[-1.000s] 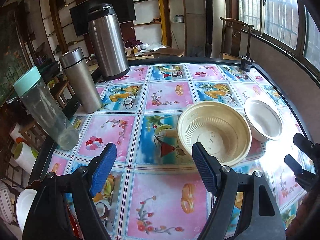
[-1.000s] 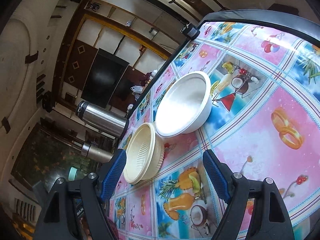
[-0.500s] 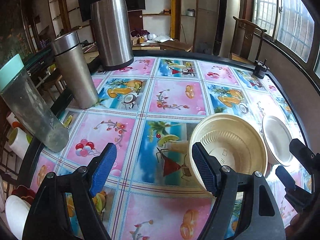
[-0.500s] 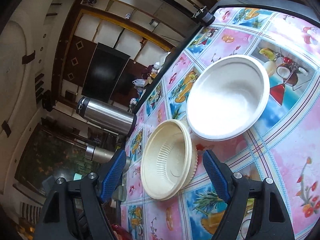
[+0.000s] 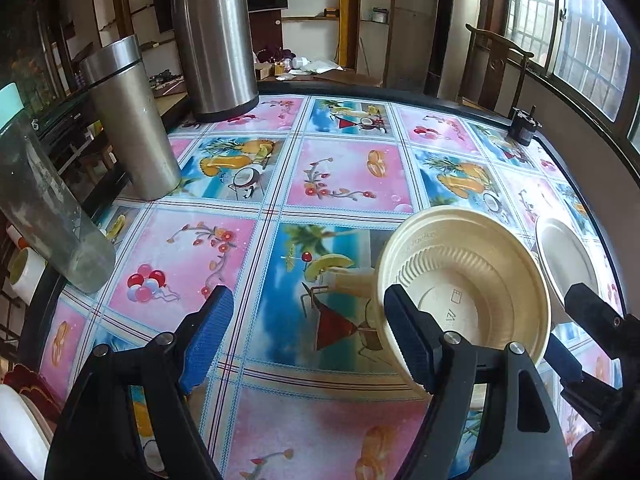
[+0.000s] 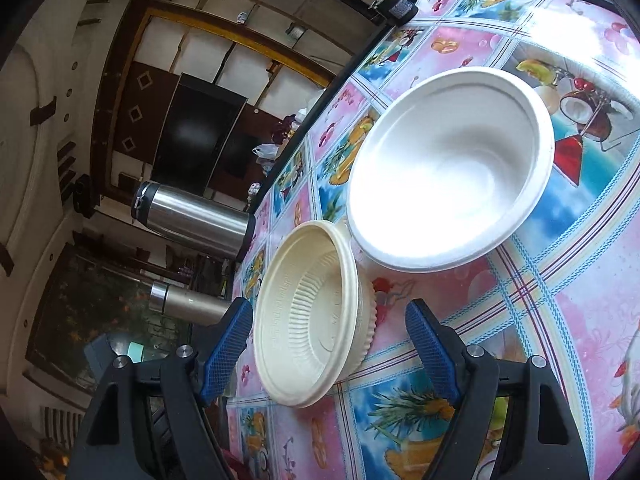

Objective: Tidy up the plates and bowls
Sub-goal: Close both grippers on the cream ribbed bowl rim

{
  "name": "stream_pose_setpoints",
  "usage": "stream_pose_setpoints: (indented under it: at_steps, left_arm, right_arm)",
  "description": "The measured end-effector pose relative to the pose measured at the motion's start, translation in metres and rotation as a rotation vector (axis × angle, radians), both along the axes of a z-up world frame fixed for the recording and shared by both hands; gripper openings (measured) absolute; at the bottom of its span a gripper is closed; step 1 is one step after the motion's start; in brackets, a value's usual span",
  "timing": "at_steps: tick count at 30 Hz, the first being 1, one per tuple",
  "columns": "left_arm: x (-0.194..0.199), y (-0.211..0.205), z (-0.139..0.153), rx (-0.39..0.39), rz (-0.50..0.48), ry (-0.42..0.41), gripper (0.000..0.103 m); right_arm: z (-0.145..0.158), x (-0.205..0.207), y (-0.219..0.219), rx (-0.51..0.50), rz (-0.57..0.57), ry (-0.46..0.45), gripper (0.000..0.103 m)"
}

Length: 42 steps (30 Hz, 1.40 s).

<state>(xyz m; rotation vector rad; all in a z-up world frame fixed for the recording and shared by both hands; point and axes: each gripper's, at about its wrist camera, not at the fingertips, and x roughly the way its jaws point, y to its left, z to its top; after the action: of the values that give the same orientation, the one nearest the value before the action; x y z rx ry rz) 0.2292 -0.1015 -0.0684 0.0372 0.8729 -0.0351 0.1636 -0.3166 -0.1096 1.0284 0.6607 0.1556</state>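
Closed in on cream ribbed plastic bowl (image 5: 464, 292) | left gripper (image 5: 308, 336), right gripper (image 6: 330, 348) released, empty | approach step | next: straddle rim at 3 o'clock, clench, nest with white foam bowl (image 6: 448, 168) at 1 o'clock.

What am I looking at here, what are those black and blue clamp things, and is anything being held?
These are two hand-held grippers, each with a fisheye camera looking along its blue-padded fingers. One picture is from the left gripper, the other from the right gripper, whose view is tilted. Both are open and hold nothing. On the patterned table sit a cream bowl and a white bowl side by side, plus two steel flasks and a clear bottle. The right gripper's fingers frame the cream bowl.
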Motion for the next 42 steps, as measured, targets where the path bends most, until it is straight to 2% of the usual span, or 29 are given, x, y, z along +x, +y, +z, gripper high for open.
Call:
stream_pose_setpoints:
  at_steps: [11,23,37,42]
  left_arm:
    - [-0.001,-0.006,-0.008,0.012,-0.04,0.009,0.078]
    - [-0.001,-0.004,-0.01,-0.006,-0.046,0.014,0.078]
    - [0.0,-0.006,-0.014,-0.032,-0.073,0.039,0.078]
    - [-0.001,-0.007,-0.016,-0.035,-0.074,0.043,0.078]
  right_arm:
    - [0.004,0.01,0.014,-0.051,0.029,-0.011,0.081]
    - [0.007,0.012,0.017,-0.122,-0.004,-0.025,0.079]
    - [0.009,0.012,0.017,-0.165,-0.03,-0.02,0.057]
    - [0.008,0.013,0.016,-0.164,-0.03,-0.019,0.056]
